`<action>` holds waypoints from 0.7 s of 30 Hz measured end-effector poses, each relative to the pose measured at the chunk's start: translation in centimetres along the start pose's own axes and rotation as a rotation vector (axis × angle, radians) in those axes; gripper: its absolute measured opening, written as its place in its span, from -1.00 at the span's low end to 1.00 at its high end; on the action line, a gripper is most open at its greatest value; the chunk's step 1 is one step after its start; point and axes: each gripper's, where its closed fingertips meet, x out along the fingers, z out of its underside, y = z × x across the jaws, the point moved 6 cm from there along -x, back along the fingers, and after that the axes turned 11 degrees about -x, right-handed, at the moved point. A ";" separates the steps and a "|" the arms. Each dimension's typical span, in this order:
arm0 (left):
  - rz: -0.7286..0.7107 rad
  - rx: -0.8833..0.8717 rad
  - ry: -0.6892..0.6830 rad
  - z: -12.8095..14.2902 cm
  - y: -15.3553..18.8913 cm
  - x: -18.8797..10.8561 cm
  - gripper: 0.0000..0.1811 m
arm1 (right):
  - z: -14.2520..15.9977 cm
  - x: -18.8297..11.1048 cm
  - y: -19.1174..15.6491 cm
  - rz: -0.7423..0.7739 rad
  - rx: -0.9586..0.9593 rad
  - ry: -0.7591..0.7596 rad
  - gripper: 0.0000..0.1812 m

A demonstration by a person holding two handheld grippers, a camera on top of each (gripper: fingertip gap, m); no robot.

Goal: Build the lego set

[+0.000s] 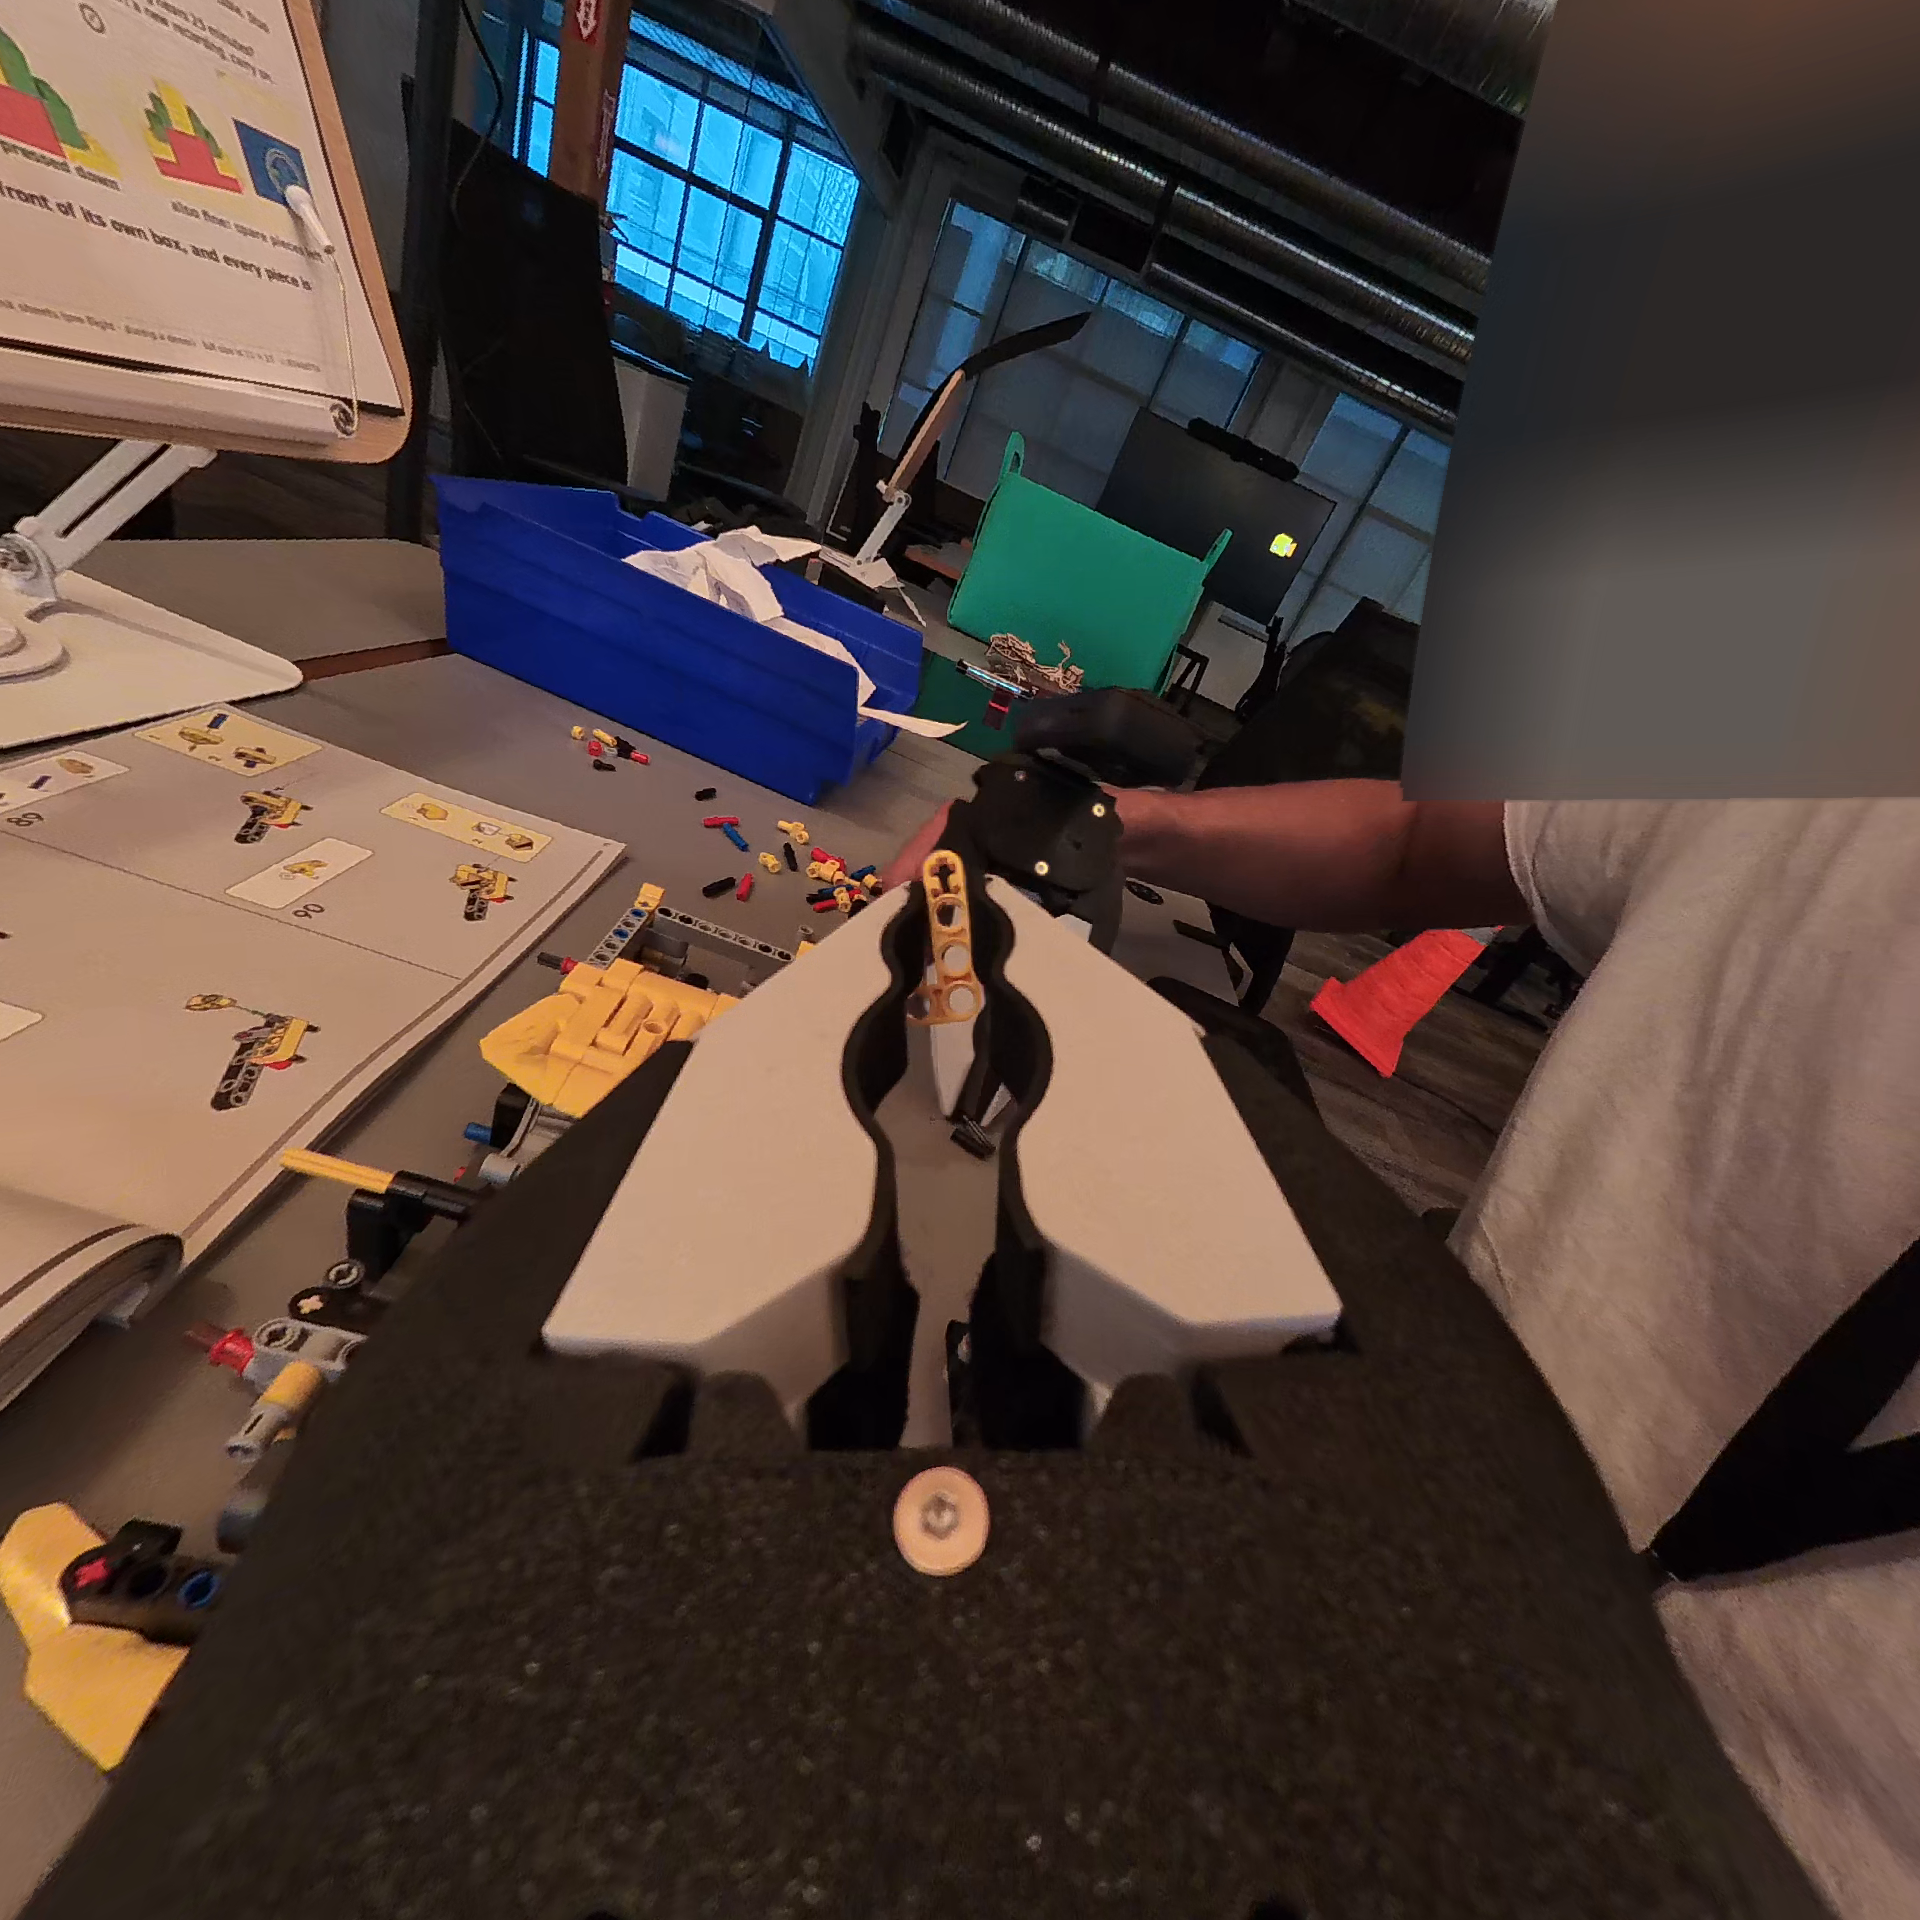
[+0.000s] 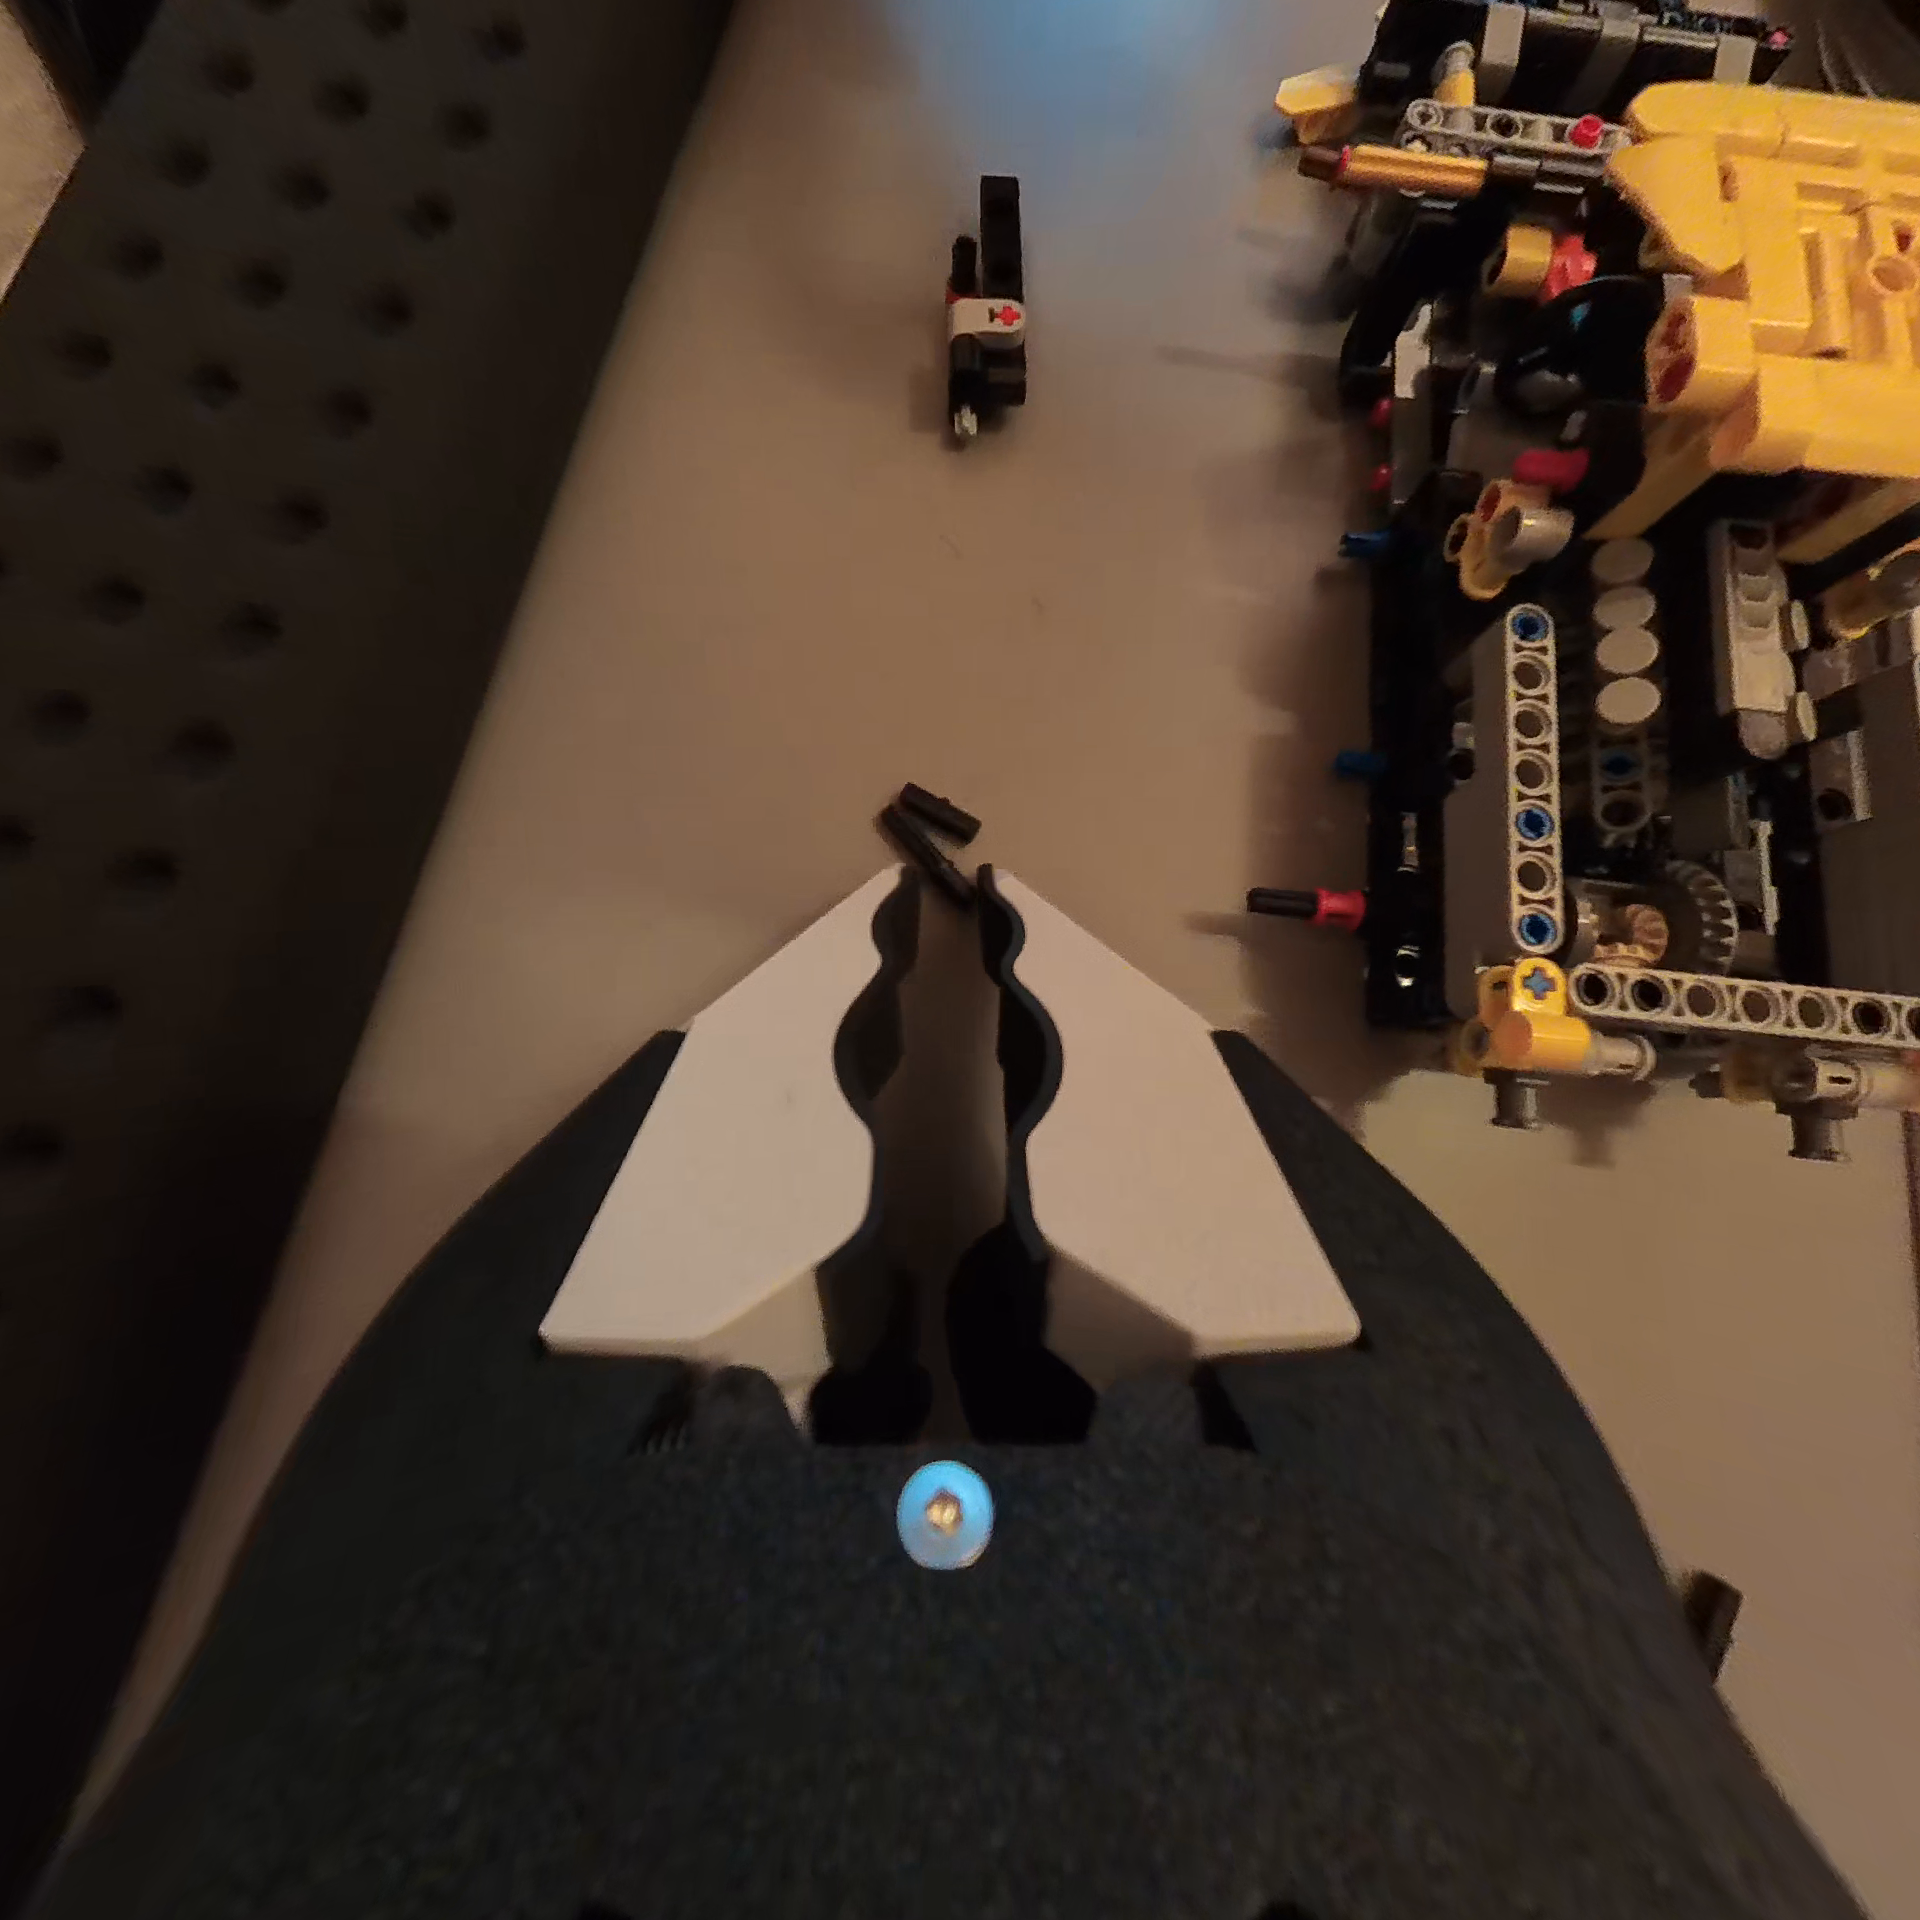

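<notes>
Our left claw was closed on a yellow beam, which stood upright between its tips with round holes down its length. Our right claw stood open by a narrow gap and held nothing; two black pins lay crossed on the grey table just at its tips, one reaching into the gap. Farther ahead of it lay one small black assembly with a red cross on a white part. To the right of the right claw sat the half-built yellow and black model, one only. In the left wrist view, an open instruction booklet lay on the table left of the model, showing page and step numbers we leave unread, with pictures of yellow parts. Behind it a printed sheet leaned on a stand. A scatter of small loose pieces, too many and too small to count, lay before one blue bin holding crumpled paper.
</notes>
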 end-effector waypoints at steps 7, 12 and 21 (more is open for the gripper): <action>-0.003 0.004 -0.002 0.1 0.0 0.1 -0.92 | -0.3 0.0 -0.8 0.078 -0.007 -0.032 -0.92; 0.000 0.002 -0.005 0.1 0.0 0.1 -0.92 | -0.5 0.0 -1.5 0.085 0.014 -0.014 -0.90; -0.011 0.013 -0.015 0.3 0.0 0.2 -0.92 | -1.1 0.3 -2.0 0.024 0.071 -0.035 -0.82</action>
